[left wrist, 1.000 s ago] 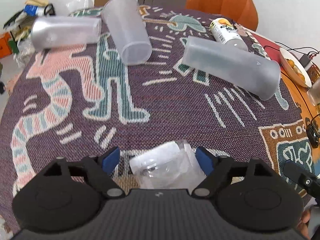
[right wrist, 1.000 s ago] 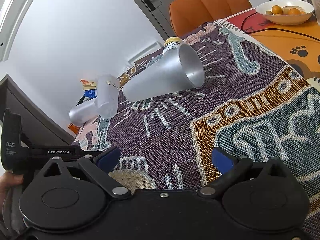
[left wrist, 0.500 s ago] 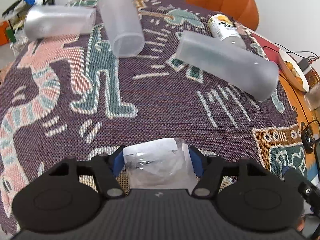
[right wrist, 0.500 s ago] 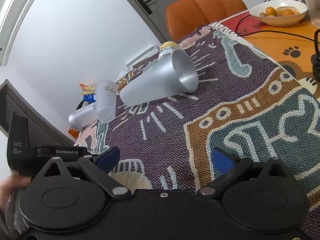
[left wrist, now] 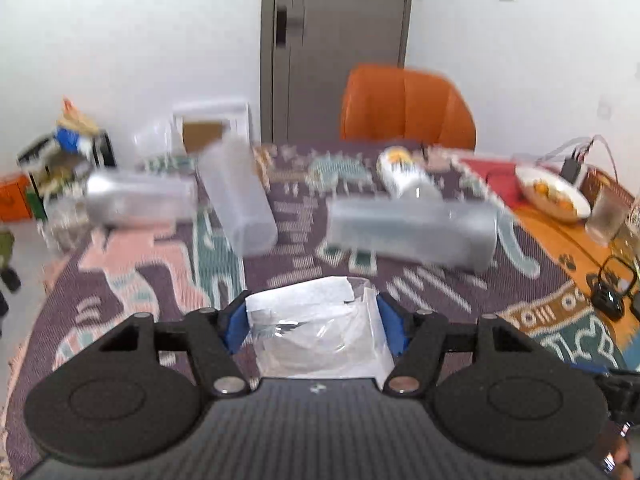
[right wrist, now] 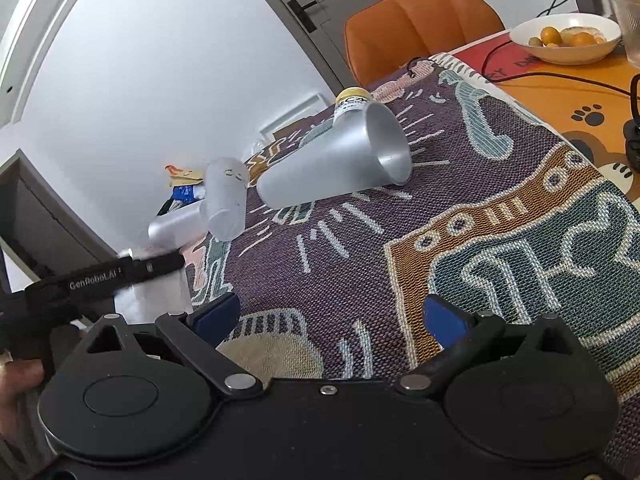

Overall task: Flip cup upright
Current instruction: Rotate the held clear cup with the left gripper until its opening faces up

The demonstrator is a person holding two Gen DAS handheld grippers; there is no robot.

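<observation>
My left gripper (left wrist: 312,328) is shut on a clear plastic cup (left wrist: 316,332), its blue pads pressing both sides, and holds it above the patterned cloth (left wrist: 160,280). The view is blurred from motion. In the right wrist view the left gripper's body (right wrist: 96,280) shows at the left with a bit of the cup (right wrist: 152,296) below it. My right gripper (right wrist: 330,316) is open and empty over the cloth (right wrist: 500,240). Three frosted cups lie on their sides: one at right (left wrist: 412,232) (right wrist: 340,160), one in the middle (left wrist: 240,200) (right wrist: 226,200), one at left (left wrist: 140,200) (right wrist: 176,228).
A bottle with a yellow cap (left wrist: 404,176) (right wrist: 352,100) lies behind the right cup. An orange chair (left wrist: 404,108) stands past the table. A bowl of fruit (left wrist: 552,192) (right wrist: 568,40), a glass (left wrist: 604,216) and cables (left wrist: 608,284) sit on the orange mat at right.
My left gripper closed on the clear cup, then lifted and tilted up so the view swung from the tabletop to the room. My right gripper barely moved.
</observation>
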